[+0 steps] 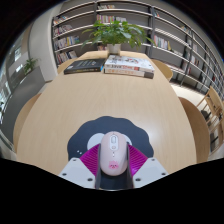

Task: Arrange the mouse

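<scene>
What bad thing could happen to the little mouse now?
The mouse sits between the gripper fingers on a round dark mouse pad. If the fingers squeeze unevenly, its smooth rounded shell might slip or twist. If it is pulled along rather than lifted, the mouse pad might shift on the wooden table. Both are only guesses.
</scene>
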`<control>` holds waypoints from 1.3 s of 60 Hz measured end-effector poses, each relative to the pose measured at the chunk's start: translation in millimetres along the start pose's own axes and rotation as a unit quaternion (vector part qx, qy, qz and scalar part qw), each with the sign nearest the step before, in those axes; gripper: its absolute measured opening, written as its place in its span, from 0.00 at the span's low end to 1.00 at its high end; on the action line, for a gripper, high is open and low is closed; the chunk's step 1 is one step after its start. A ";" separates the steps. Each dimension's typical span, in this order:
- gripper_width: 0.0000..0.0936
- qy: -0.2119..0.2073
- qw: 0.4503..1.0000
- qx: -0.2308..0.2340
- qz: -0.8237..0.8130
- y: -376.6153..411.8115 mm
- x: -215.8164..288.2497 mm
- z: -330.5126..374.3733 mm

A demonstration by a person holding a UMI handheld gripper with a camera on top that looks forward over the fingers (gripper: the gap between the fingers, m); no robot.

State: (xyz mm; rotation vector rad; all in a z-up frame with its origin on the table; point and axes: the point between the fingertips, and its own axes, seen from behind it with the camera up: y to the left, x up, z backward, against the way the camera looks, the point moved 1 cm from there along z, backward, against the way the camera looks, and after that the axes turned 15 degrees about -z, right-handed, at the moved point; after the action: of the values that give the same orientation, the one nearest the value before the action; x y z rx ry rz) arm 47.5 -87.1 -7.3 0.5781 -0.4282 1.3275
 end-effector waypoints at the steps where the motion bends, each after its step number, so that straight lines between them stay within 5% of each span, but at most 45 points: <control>1: 0.41 -0.002 1.000 0.000 0.002 0.2 0.5 -0.4; 9: 0.52 0.003 1.000 -0.010 -0.001 -1.0 2.6 -0.8; 17: 0.73 0.020 0.999 -0.030 -0.005 -5.8 6.0 7.6; 48: 0.72 -0.147 0.988 0.024 -0.035 94.8 101.3 204.6; 78: 0.73 -0.150 0.988 0.029 -0.004 170.8 42.1 265.8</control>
State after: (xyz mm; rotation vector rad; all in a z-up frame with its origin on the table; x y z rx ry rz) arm -102.7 -195.0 252.3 0.8312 -0.6329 1.2516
